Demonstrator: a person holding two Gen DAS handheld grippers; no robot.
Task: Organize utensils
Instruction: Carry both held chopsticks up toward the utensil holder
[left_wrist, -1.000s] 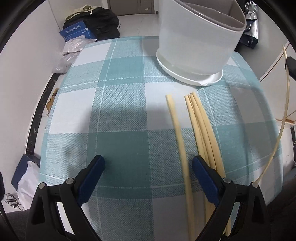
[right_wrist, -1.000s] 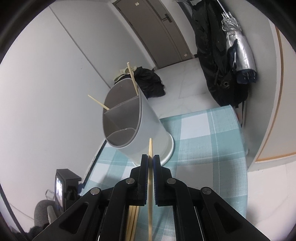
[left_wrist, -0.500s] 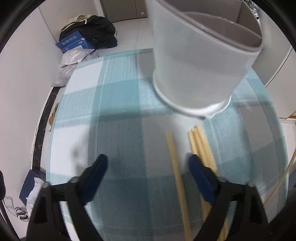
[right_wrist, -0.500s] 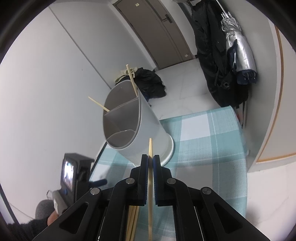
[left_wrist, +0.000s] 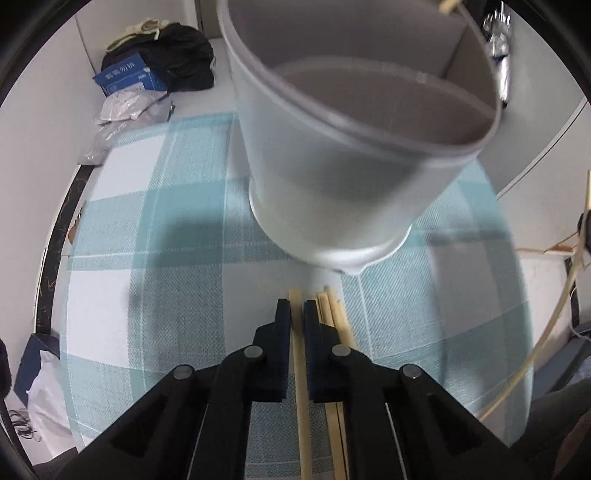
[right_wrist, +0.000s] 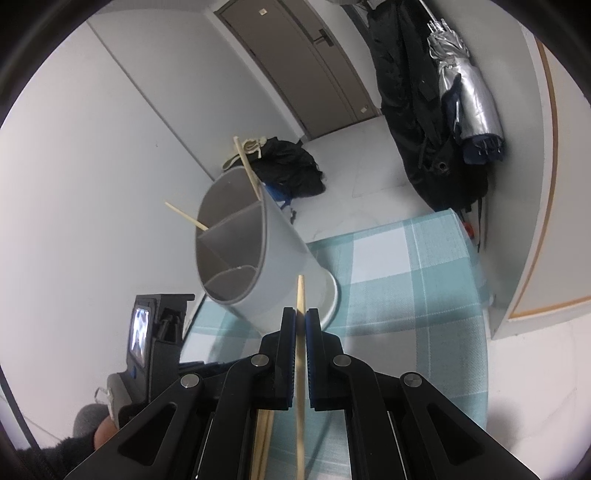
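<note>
In the left wrist view my left gripper (left_wrist: 297, 310) is shut on one pale chopstick (left_wrist: 300, 354) lying on the checked tablecloth (left_wrist: 155, 229). Several more chopsticks (left_wrist: 334, 317) lie just right of it. The grey divided utensil holder (left_wrist: 347, 147) stands right ahead, very close. In the right wrist view my right gripper (right_wrist: 301, 317) is shut on another chopstick (right_wrist: 300, 295), held in the air and pointing towards the holder (right_wrist: 255, 266). Two chopsticks (right_wrist: 245, 162) stick out of the holder's far compartment.
A black bag (left_wrist: 173, 55), a blue box (left_wrist: 127, 75) and plastic bags lie on the floor beyond the table. Coats and a silver umbrella (right_wrist: 465, 96) hang at the right. The left gripper's body (right_wrist: 155, 332) shows at the left.
My left gripper has moved forward towards the holder and closed from wide open onto one chopstick. The right gripper has held its chopstick nearly still.
</note>
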